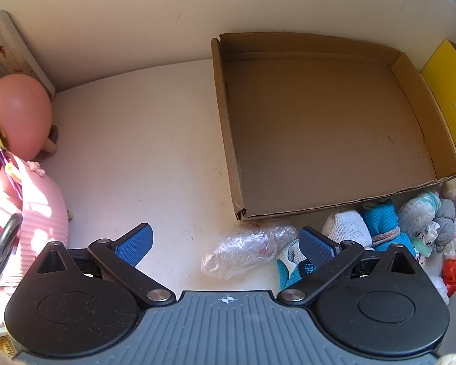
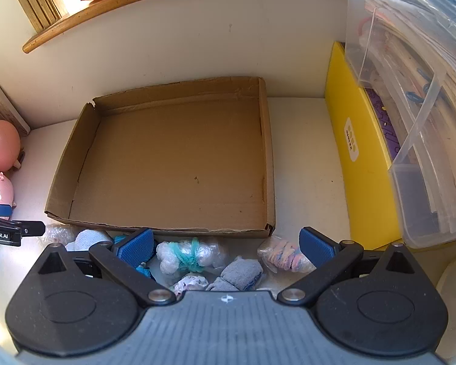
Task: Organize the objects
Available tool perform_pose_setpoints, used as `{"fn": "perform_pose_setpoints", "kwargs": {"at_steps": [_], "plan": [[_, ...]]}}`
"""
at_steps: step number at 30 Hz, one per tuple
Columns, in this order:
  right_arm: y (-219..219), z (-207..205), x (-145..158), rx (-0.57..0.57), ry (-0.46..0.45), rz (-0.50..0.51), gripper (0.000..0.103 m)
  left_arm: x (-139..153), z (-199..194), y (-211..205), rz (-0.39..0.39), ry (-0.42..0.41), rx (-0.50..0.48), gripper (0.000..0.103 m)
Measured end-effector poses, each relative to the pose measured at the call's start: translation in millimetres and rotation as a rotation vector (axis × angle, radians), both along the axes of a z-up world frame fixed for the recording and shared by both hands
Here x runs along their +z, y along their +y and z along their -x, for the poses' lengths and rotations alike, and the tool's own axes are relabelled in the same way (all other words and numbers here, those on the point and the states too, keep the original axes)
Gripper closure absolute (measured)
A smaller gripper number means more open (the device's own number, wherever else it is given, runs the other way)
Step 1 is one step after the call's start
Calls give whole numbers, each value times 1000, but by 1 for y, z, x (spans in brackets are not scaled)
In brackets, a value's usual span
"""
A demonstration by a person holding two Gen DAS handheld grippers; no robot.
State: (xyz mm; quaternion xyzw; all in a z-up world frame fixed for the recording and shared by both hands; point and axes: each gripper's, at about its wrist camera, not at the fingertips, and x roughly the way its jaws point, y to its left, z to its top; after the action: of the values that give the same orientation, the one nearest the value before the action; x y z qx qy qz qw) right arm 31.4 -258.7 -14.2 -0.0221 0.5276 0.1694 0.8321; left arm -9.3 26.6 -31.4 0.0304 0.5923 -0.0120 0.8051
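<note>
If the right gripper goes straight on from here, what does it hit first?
Probably the plastic-wrapped white bundle tied with teal yarn, lying between the open right gripper fingers; beyond it, the cardboard tray's near wall. Depth is uncertain.

matt cardboard tray, crinkly glossy plastic bag

Empty cardboard tray; sock bundles heaped beside.

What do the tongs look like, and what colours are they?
Both the left tongs and the right tongs match: two black arms with silver rivets swing from round black housings, each ending in a blue, bumpy-textured pad. Behind sits a grey ribbed body with a small crosshair mark. White lettering ending in "Robot.AI" shows on the left tongs' side in the right wrist view. No cables or sleeves show.
</note>
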Motion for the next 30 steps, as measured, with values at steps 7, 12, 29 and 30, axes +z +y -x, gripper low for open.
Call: {"fn": "perform_pose_setpoints", "kwargs": {"at_steps": [7, 12, 29, 30], "plan": [[-17, 7, -7, 70, -45, 8, 2, -8, 10, 8, -13, -4, -61, 0], [-28, 10, -19, 155, -58, 28, 7, -23, 21, 19, -29, 16, -119, 0], [-5, -12, -61, 453, 10, 243, 33, -43, -2, 11, 43, 11, -267, 1], [-5, -15, -63, 446, 17, 242, 33, -44, -2, 10, 50, 9, -274, 1]]}}
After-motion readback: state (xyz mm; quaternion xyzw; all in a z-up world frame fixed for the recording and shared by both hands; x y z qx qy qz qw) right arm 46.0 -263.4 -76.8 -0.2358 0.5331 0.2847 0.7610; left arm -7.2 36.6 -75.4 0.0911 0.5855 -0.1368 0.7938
